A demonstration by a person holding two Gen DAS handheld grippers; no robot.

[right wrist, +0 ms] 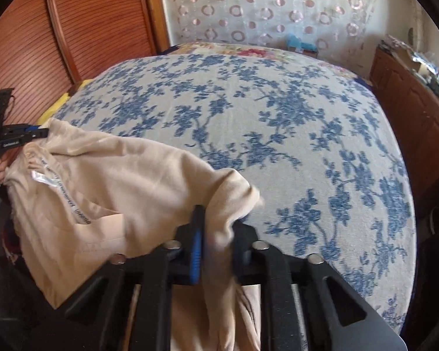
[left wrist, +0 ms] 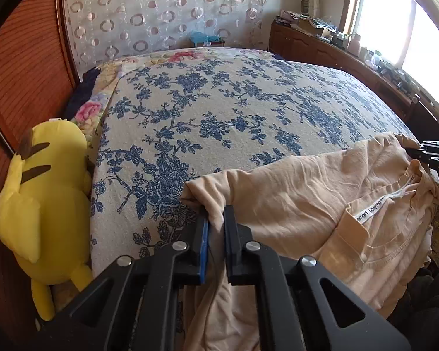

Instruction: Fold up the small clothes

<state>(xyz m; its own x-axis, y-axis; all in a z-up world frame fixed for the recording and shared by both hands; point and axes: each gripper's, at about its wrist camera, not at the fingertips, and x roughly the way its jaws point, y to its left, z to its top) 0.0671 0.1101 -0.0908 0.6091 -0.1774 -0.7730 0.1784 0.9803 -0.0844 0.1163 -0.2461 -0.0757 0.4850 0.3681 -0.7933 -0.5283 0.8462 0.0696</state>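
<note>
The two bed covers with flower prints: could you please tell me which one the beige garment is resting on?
The beige garment rests on the blue-flowered cover, which lies on top; the cover with pink roses only peeks out at the far and left edges.

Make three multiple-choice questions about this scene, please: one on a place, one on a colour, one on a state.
1. Where does the yellow plush toy lie?
A. at the bed's edge by the wooden slatted wall
B. on the dresser under the window
C. on top of the beige garment

2. What colour is the flower print on the bedspread?
A. red
B. blue
C. green

3. What is the state of the left tongs and the right tongs?
A. both open above the cloth
B. only the left pair shut
C. both shut on the beige garment

Answers:
1 A, the toy rests between the bedspread and the slatted wood in the left wrist view.
2 B, blue blossoms on a cream ground.
3 C, each wrist view shows beige fabric pinched between its fingers.
</note>
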